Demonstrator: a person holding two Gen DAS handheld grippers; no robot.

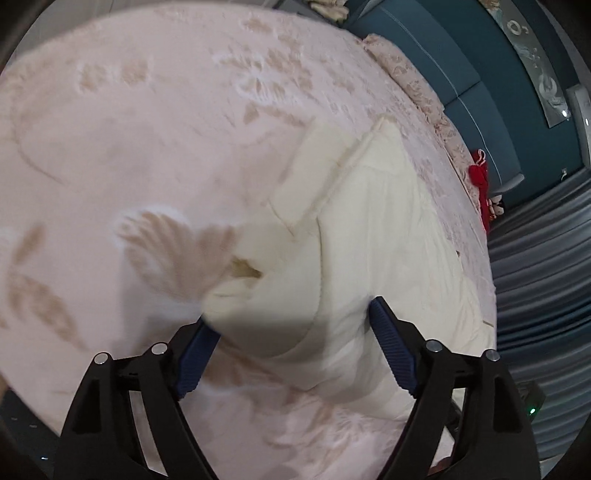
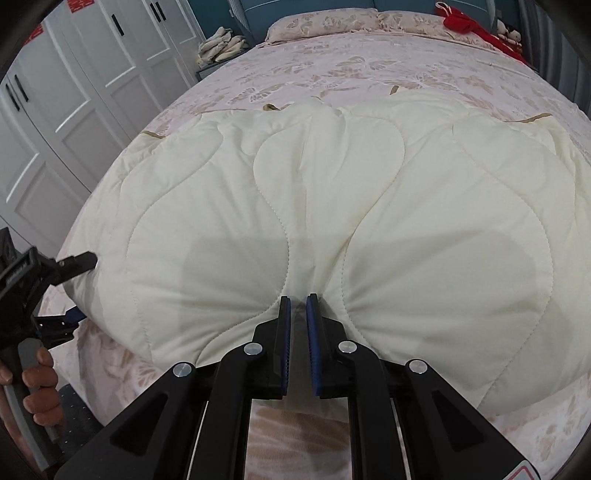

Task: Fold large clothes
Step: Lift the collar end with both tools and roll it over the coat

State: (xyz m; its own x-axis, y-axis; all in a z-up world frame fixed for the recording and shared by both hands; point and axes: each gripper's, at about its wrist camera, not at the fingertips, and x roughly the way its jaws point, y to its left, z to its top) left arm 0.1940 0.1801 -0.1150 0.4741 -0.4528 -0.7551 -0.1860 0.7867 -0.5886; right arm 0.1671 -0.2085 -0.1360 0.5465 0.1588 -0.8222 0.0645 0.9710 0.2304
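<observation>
Looking across the bed [image 2: 369,70], we see a pink bedspread printed with tan leaves, and on it the cream quilt [image 2: 332,206], folded and lying along the near edge, reaching almost from one side edge to the other. At the head edge lie a matching pillow [image 2: 325,22] and a red cloth [image 2: 465,20]. White wardrobe doors [image 2: 74,103] stand beyond the bed's left side, with a small heap of pale folded cloth [image 2: 221,46] near the head corner. Nothing lies on top of the quilt.

Our right gripper [image 2: 298,301] is clenched, its blue pads pinching a gathered fold at the quilt's near edge. Our left gripper [image 1: 291,314] is released, jaws spread wide, with a bulging corner of the quilt lying between them; its left pad [image 1: 195,354] touches or nearly touches the fabric, blurred. In the right wrist view this gripper sits at the quilt's left end, held by a hand [image 2: 35,384].
</observation>
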